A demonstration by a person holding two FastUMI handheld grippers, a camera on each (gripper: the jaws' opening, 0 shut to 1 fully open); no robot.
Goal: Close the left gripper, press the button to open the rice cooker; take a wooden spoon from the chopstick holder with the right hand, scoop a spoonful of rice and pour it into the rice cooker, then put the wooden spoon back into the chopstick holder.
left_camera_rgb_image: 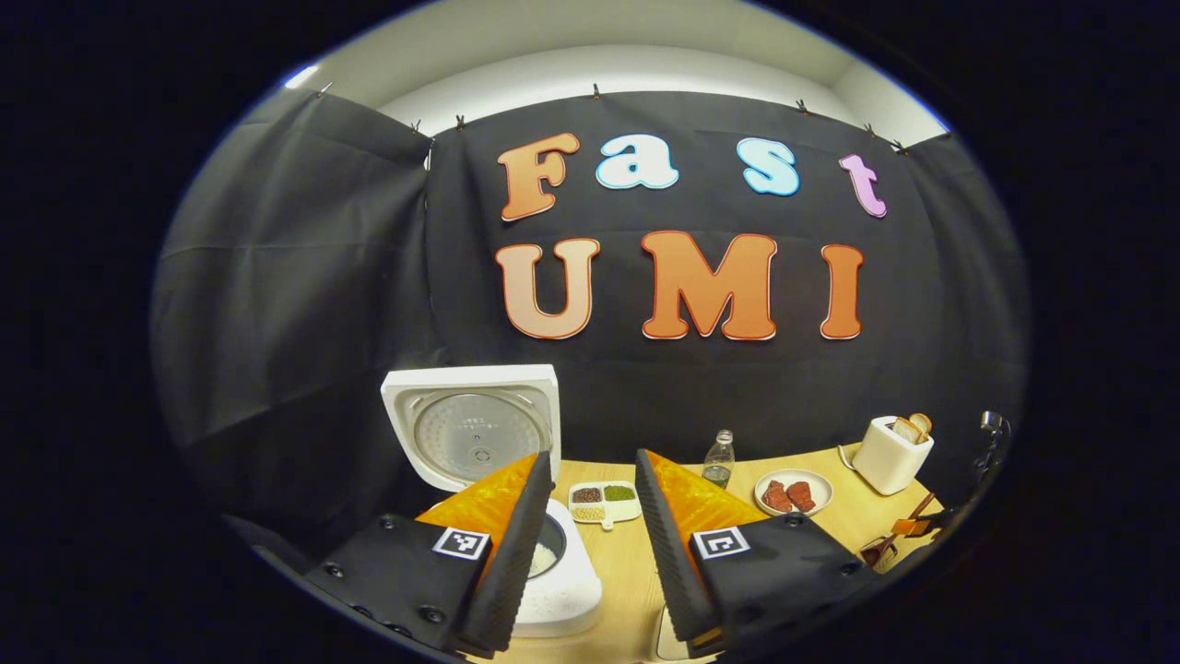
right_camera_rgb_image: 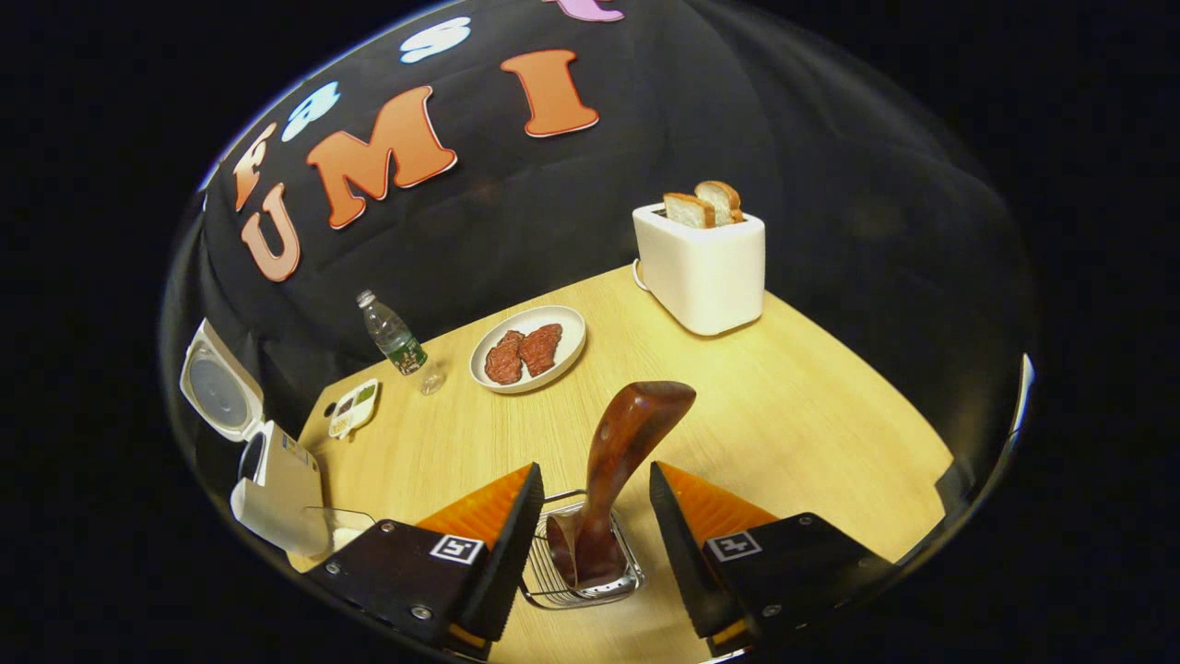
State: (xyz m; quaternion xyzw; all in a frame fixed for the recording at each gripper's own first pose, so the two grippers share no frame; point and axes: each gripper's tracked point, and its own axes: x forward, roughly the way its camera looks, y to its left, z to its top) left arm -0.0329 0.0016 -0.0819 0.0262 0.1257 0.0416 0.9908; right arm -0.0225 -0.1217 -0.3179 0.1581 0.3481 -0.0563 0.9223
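Rice cooker (right_camera_rgb_image: 272, 484) at desk's (right_camera_rgb_image: 784, 406) left, lid up. L gripper (left_camera_rgb_image: 595, 516) hovers nr it, jaws open, empty. Center: wooden spoon (right_camera_rgb_image: 618, 470) stands handle-up in wire chopstick holder (right_camera_rgb_image: 581, 563), between R gripper's (right_camera_rgb_image: 595, 535) open jaws, not clamped. Spoon looks stiff, light, glossy, maybe slick; grip mid-handle, squarely. Holder prob. light, may tip.
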